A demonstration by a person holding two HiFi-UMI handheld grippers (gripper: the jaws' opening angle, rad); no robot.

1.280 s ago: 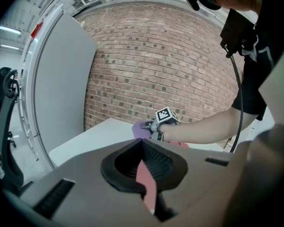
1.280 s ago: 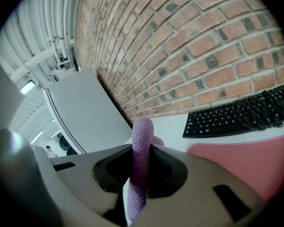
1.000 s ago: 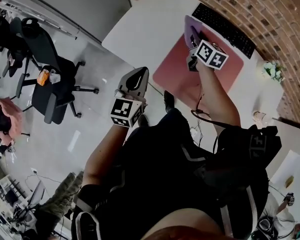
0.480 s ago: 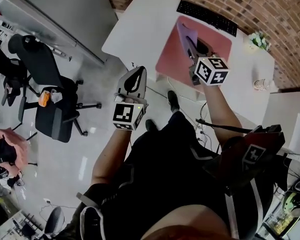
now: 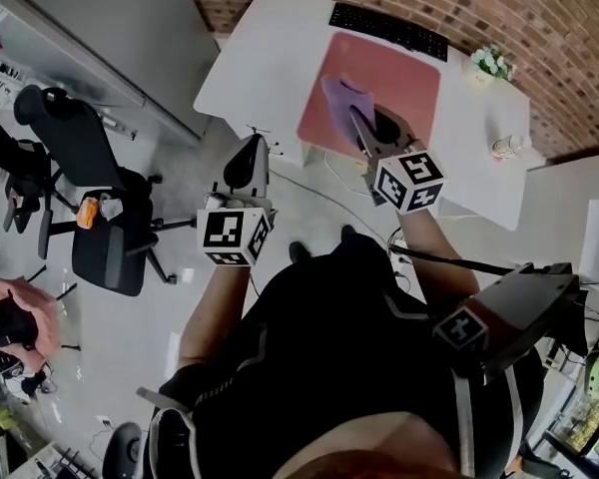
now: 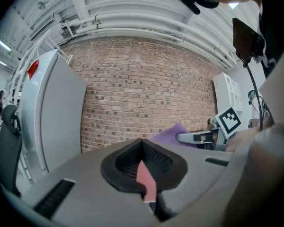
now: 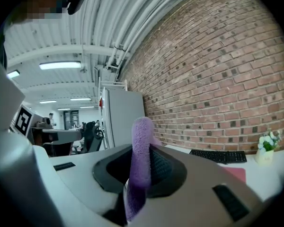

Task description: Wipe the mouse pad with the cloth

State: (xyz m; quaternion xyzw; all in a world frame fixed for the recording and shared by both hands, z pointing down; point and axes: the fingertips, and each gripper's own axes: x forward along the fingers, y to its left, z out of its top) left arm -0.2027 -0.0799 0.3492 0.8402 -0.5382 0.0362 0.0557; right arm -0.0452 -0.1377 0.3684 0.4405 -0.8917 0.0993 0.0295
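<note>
Cloth: purple, fleecy, pinched in the closed jaws of the right gripper. It stands up past the tips as a folded ridge. In the head view it spreads ahead of the tips over the near left part of the pad. Contact between cloth and pad cannot be confirmed.

Pad: pink, rectangular, flat on the white table, beneath and ahead of the right gripper.

Containers: one small pot, ahead and to the right of that gripper, holding pale flowers (nothing more of its contents can be made out).

Black keyboard lies just beyond the pad's far edge, ahead of the tips.

Left gripper: jaws closed tip to tip, gripping nothing; a pink sliver shows through the slit behind the tips. It is held off the table's near left edge, over the floor, well apart from the cloth. Black chair stands to its left.
</note>
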